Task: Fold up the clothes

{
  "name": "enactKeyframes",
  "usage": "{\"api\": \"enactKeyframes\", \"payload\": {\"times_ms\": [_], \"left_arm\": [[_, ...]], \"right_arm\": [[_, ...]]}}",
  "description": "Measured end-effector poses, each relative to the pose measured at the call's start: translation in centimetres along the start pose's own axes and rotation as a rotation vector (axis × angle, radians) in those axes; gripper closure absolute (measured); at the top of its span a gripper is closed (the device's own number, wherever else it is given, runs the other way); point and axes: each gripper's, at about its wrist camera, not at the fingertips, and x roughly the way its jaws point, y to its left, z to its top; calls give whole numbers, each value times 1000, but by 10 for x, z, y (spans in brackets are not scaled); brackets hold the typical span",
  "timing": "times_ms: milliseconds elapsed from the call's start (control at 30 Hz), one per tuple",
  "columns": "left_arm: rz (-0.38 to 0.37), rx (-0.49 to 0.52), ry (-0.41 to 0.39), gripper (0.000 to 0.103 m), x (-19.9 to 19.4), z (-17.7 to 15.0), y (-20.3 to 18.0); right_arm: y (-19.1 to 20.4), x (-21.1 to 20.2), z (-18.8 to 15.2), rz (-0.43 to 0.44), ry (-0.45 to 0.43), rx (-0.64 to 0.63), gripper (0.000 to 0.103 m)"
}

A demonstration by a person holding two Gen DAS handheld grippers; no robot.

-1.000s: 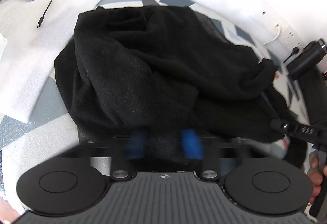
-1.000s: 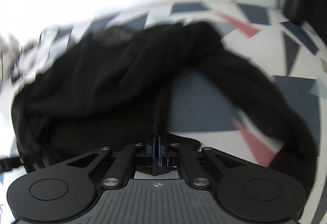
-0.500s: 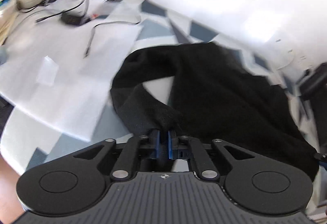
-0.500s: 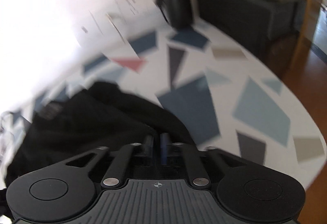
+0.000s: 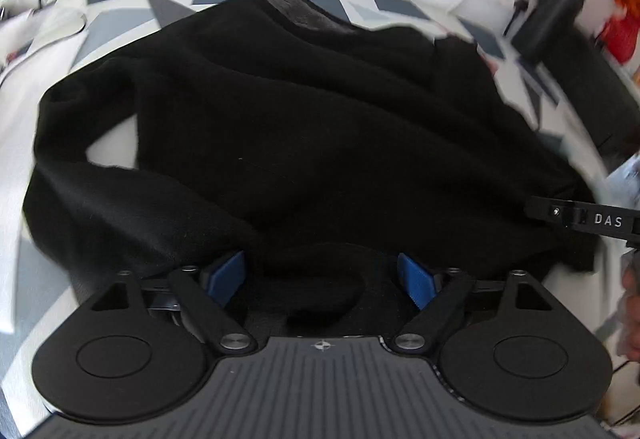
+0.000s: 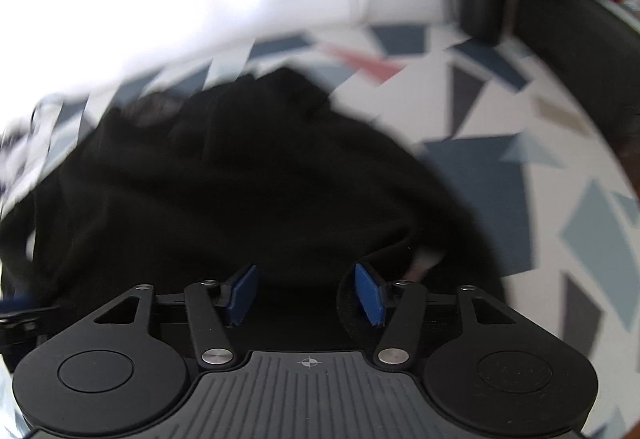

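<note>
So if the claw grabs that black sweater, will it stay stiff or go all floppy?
Probably floppy: the black sweater lies in soft folds and humps on the patterned table. It looks fuzzy, so the blue pads should likely grip it without slipping. It would probably sag and drag rather than lift flat.

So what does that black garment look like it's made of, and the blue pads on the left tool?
The black garment looks like a soft, matte fleece or brushed knit: its surface is fuzzy, without sheen, and it drapes in thick rounded folds. The blue pads look like matte rubber or soft plastic, smooth and evenly coloured, though the frames cannot settle which.
</note>
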Motion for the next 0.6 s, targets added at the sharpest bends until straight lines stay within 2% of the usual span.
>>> {"api": "enactKeyframes", "payload": {"times_ms": [33, 67, 100, 133, 167, 200, 267, 367, 467, 500, 533, 600], "left_arm": [[15, 25, -13, 20, -2, -1, -7], [28, 45, -19, 23, -2, -3, -8], [40, 62, -25, 40, -3, -5, -9], [40, 65, -32, 65, -6, -7, -6], [15, 50, -33, 77, -9, -8, 0], [-11, 34, -34, 98, -12, -9, 6], [-42, 4, -29, 99, -21, -13, 19], [10, 23, -39, 100, -39, -22, 33], [53, -53, -45, 100, -59, -35, 59], [61, -78, -49, 100, -66, -38, 67], [74, -99, -54, 100, -72, -40, 73], [115, -110, -68, 100, -79, -42, 81]], "right_arm": [[5, 7, -1, -6, 22, -14, 73], [9, 8, -4, -1, 27, -25, 83], [14, 9, -7, 4, 32, -35, 96], [18, 11, -10, 9, 36, -45, 96], [22, 12, -13, 14, 41, -56, 97], [27, 13, -16, 22, 46, -64, 99], [28, 11, -20, 92, 76, -50, 101], [38, 9, -30, 235, 150, -51, 102], [50, 0, -38, 391, 180, -47, 100], [51, -7, -38, 400, 149, -38, 96], [50, -15, -35, 369, 98, -23, 85], [43, -27, -29, 295, 5, 19, 71]]}}
